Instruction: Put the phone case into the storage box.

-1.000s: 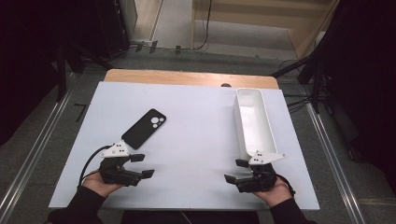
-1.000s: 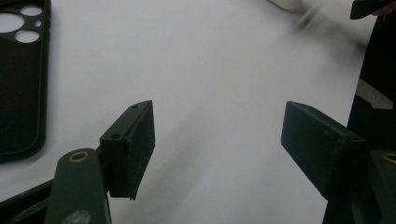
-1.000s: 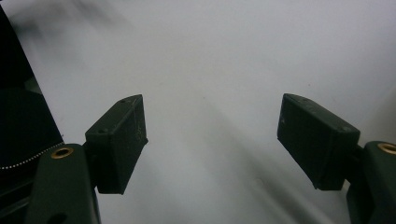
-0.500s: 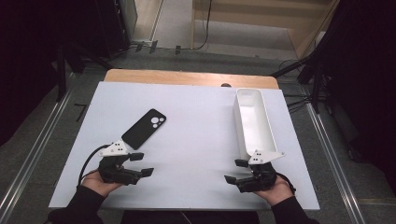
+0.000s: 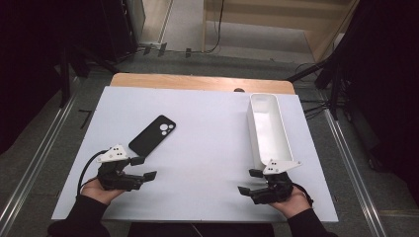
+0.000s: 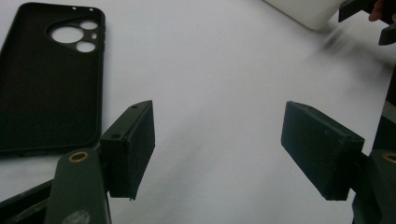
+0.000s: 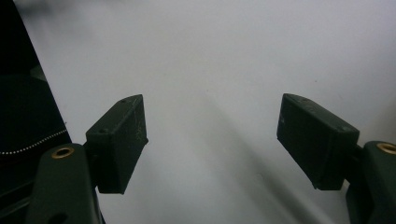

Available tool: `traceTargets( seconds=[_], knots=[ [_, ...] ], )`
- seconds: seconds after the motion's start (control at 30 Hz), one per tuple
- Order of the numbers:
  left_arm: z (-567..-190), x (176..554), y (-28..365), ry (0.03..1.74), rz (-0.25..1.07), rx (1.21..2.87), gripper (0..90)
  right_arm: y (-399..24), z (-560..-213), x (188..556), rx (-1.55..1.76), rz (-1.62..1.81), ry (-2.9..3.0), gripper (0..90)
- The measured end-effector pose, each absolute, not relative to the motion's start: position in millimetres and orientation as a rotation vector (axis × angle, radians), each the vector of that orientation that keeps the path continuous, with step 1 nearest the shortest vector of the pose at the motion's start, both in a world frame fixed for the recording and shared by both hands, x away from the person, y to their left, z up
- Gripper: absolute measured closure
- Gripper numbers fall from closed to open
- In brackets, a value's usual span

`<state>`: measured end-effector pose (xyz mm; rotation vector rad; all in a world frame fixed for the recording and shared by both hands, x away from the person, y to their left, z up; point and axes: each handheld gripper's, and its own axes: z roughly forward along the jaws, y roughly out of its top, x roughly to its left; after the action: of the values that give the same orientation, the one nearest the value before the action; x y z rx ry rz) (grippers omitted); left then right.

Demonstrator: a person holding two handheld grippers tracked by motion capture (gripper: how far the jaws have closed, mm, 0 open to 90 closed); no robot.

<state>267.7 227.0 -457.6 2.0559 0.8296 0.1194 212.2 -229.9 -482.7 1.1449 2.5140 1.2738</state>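
left tool (image 5: pixel 143 168): your jaws spread, nothing between them
right tool (image 5: pixel 249 181): your jaws spread, empty
phone case (image 5: pixel 152 135): flat on table (image 5: pixel 207 128), just beyond your left tool
white bin (image 5: pixel 267 129): just ahead of your right tool

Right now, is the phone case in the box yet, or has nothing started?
Nothing looks done: the black rubbery phone case lies flat on the white table, and the long white plastic box holds nothing. Both the left claw and the right claw are open, holding nothing. Grabbing the case probably comes next.
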Motion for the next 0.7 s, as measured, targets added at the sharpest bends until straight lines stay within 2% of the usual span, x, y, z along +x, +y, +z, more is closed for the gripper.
traceTargets(
  seconds=[0.47, 0.6, 0.7],
  knots=[
    [-454.8, 272.8, 239.4, 0.881, 0.163, 2.034, 25.9, -230.0, -483.4, 212.3, 1.138, 1.272, 2.52, 22.5],
    [-456.1, 278.1, 243.4, 0.901, 0.114, 2.04, 11.9, -229.9, -483.2, 212.1, 1.136, 1.272, 2.52, 22.5],
    [-455.3, 279.1, 245.3, 0.91, 0.118, 2.027, 5.1, -230.2, -483.0, 212.0, 1.145, 1.275, 2.517, 22.5]
  ],
)
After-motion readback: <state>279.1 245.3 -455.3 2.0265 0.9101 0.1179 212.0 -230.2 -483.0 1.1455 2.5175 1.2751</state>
